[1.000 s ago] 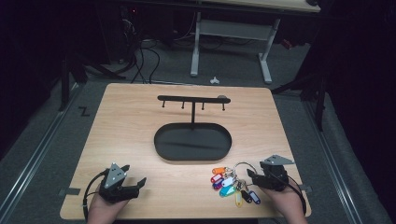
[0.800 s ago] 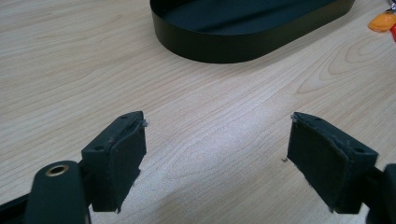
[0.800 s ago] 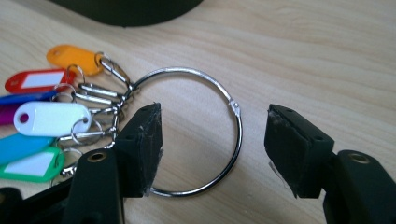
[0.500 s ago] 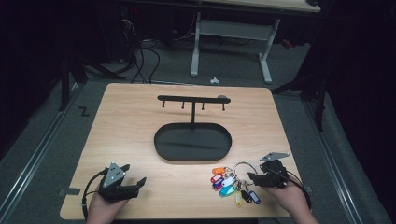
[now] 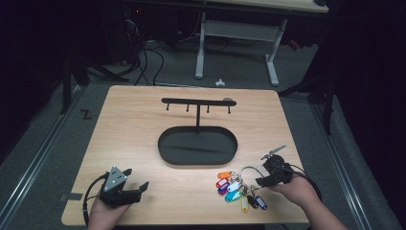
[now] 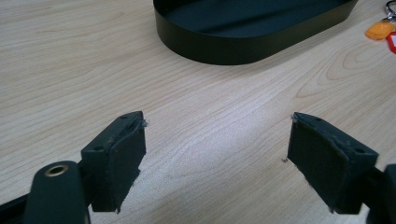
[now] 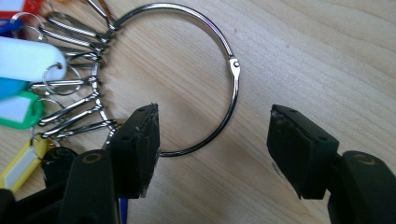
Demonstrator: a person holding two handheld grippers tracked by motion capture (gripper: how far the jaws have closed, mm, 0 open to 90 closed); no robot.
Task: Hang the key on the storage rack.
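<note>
Right gripper view: right gripper (image 7: pixel 215 149), fingers spread, straddling large silver key ring (image 7: pixel 187 79) with coloured plastic tags (image 5: pixel 233 188) on wooden counter (image 5: pixel 134 124). Left gripper (image 6: pixel 217 158): fingers spread, holding nothing.

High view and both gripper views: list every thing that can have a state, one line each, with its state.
Left gripper: open, empty, low over bare table.
Right gripper: open, jaws straddling the ring's near edge, not closed on it.
Key ring: closed, lying flat on the table.
Key tags: threaded on the ring, fanned out on the table.
Hook rack: upright, hooks bare.
Oval tray: empty.
</note>
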